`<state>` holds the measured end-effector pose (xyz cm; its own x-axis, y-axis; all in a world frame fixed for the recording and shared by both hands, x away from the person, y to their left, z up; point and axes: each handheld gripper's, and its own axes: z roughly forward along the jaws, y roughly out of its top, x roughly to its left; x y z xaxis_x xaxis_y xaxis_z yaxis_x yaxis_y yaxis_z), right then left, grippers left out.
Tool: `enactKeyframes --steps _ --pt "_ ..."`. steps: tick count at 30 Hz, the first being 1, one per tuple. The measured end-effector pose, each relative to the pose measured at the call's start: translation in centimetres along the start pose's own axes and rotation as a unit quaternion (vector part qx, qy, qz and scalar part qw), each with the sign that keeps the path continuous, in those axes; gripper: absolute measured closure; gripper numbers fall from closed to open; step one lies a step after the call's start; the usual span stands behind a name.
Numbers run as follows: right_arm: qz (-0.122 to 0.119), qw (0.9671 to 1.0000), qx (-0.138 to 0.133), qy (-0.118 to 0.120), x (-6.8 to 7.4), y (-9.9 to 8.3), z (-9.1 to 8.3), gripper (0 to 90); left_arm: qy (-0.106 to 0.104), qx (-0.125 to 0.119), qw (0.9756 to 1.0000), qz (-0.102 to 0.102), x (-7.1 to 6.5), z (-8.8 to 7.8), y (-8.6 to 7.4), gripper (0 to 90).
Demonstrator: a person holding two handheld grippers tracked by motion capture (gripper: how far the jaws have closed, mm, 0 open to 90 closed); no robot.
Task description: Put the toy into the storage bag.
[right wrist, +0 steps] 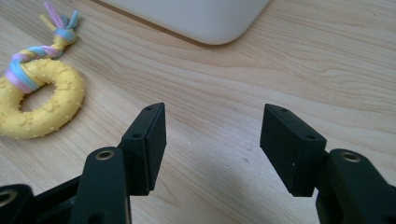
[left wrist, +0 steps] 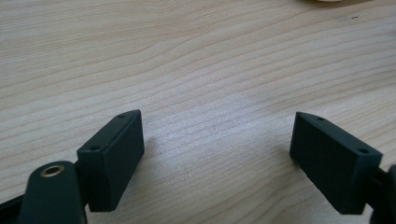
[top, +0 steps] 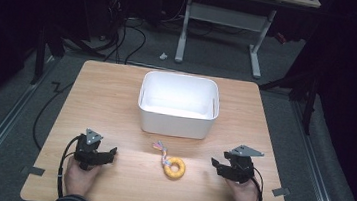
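Observation:
A yellow ring toy (top: 175,168) with a braided pastel rope tail lies on the wooden table (top: 117,94), in front of a white bin (top: 178,104). In the right gripper view the ring toy (right wrist: 39,105) sits at the left and the bin's corner (right wrist: 205,18) at the top. My left gripper (top: 110,152) rests near the table's front left, open, nothing between its jaws. My right gripper (top: 216,164) rests at the front right, open and empty. The toy lies between the two grippers, apart from both. The left gripper (left wrist: 217,149) looks onto bare wood.
The white bin is empty and stands at the table's middle back. A desk frame (top: 222,19) and cables (top: 122,39) lie on the floor beyond the table. Bits of tape (top: 32,170) mark the front corners.

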<state>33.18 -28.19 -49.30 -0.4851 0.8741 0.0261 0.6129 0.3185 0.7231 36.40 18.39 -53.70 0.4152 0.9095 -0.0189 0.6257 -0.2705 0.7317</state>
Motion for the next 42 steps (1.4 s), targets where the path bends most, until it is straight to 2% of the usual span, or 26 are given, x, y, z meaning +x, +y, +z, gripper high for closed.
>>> enactKeyframes --steps 3,6,8,11,16,17,18,21,27,28,33,40,42 --pt "0.000 1.0000 0.000 0.008 0.3 0.3 0.1 41.4 0.001 0.000 1.0000 0.001 0.0 0.0 0.0 18.1" --pt "-0.009 0.9999 -0.007 0.006 0.9 0.7 0.2 39.8 0.000 0.000 1.0000 0.000 0.0 0.0 0.0 18.3" --pt "-0.011 0.9998 -0.001 0.015 1.3 1.0 0.4 39.9 0.001 0.000 1.0000 0.000 0.0 0.0 0.0 18.3" --pt "-0.031 0.9991 0.007 0.028 2.2 1.4 0.9 40.9 0.001 0.000 1.0000 0.000 0.0 0.0 0.0 18.4" --pt "-0.036 0.9986 0.010 0.038 2.9 1.8 1.2 41.0 0.000 -0.001 1.0000 -0.001 0.0 0.0 0.0 18.4" --pt "-0.036 0.9981 0.008 0.050 3.3 2.0 1.5 41.1 0.001 0.000 1.0000 0.000 0.0 0.0 0.0 18.6" --pt "-0.036 0.9981 0.008 0.050 3.3 2.0 1.5 41.1 0.001 0.000 1.0000 0.000 0.0 0.0 0.0 18.6" --pt "-0.051 0.9964 0.016 0.065 4.2 2.5 2.1 43.1 0.001 -0.001 1.0000 -0.001 0.0 0.0 0.0 18.8" --pt "-0.061 0.9937 0.027 0.090 5.2 2.8 3.1 47.8 0.000 0.000 1.0000 -0.001 0.1 0.0 0.0 18.9" --pt "-0.069 0.9929 0.026 0.093 5.7 2.8 3.4 48.4 0.002 -0.001 1.0000 -0.001 0.0 0.0 0.0 19.2" --pt "-0.085 0.9908 0.039 0.098 6.7 3.1 4.2 49.4 0.001 -0.001 1.0000 -0.002 0.1 0.0 0.0 19.2" --pt "-0.090 0.9885 0.051 0.110 7.5 3.4 5.0 50.1 0.002 -0.001 1.0000 -0.001 0.0 0.0 0.0 19.2" --pt "-0.102 0.9871 0.059 0.109 7.9 3.7 5.2 50.7 0.000 -0.001 1.0000 -0.002 0.1 0.0 0.0 19.2"
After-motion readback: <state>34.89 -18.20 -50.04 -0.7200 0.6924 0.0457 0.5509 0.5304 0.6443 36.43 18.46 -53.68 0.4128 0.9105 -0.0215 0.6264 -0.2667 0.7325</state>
